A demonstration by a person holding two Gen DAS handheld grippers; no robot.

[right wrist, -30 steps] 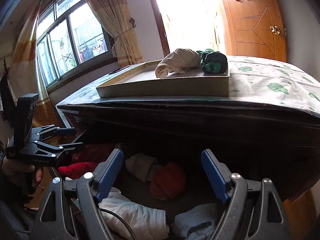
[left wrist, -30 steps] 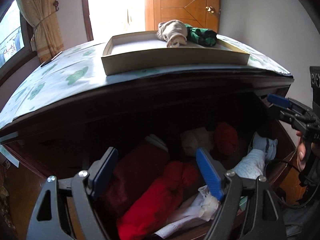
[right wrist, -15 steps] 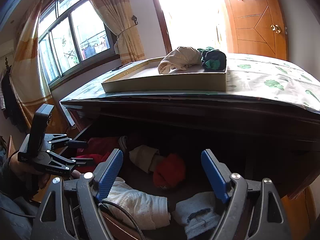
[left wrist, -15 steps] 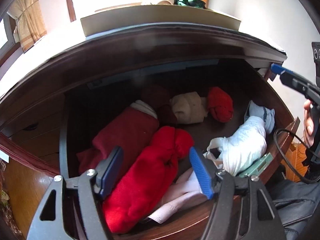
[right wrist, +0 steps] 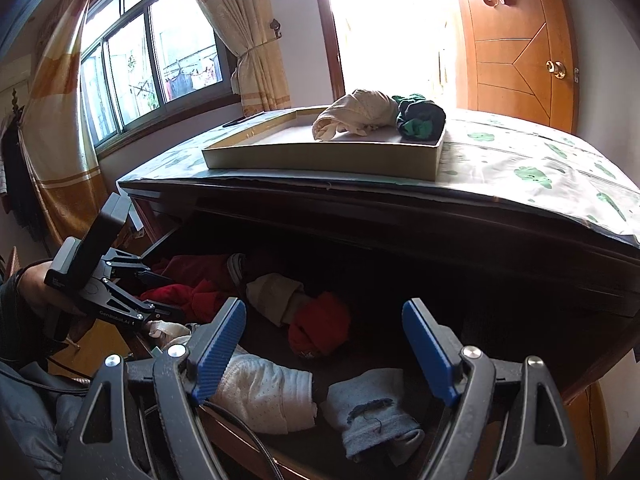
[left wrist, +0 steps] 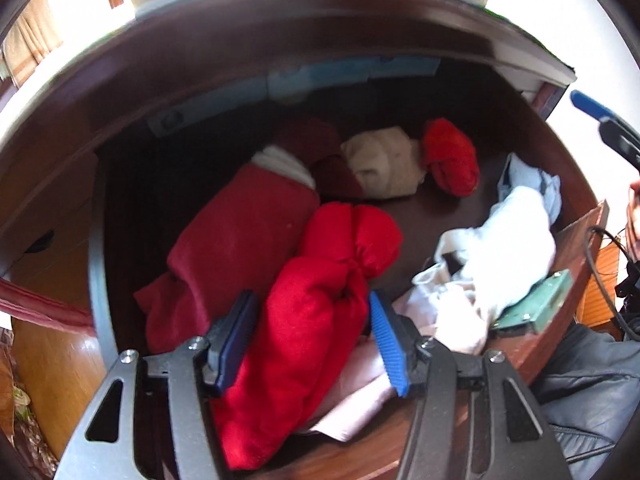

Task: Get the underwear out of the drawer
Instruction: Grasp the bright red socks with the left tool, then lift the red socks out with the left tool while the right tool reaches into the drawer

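The bright red rolled underwear (left wrist: pixel 320 300) lies in the open drawer (left wrist: pixel 576 240), directly between the fingers of the left gripper (left wrist: pixel 308 340). These fingers are closing around the roll; the left finger (left wrist: pixel 236 336) seems to touch the cloth already, while the right finger (left wrist: pixel 386 344) stands just beside it, so the roll is not yet firmly pressed. Beyond the left fingertips lies a dark red folded garment (left wrist: pixel 236 236), and further on a cream bundle (left wrist: pixel 384 164) and a small red bundle (left wrist: pixel 452 156). To the right of the fingers is a white garment (left wrist: pixel 508 248).

The right gripper (right wrist: pixel 324 344) has its fingers wide apart with nothing between them. Just below them lie a white mesh garment (right wrist: pixel 264 392) and a grey-blue piece (right wrist: pixel 372 408).
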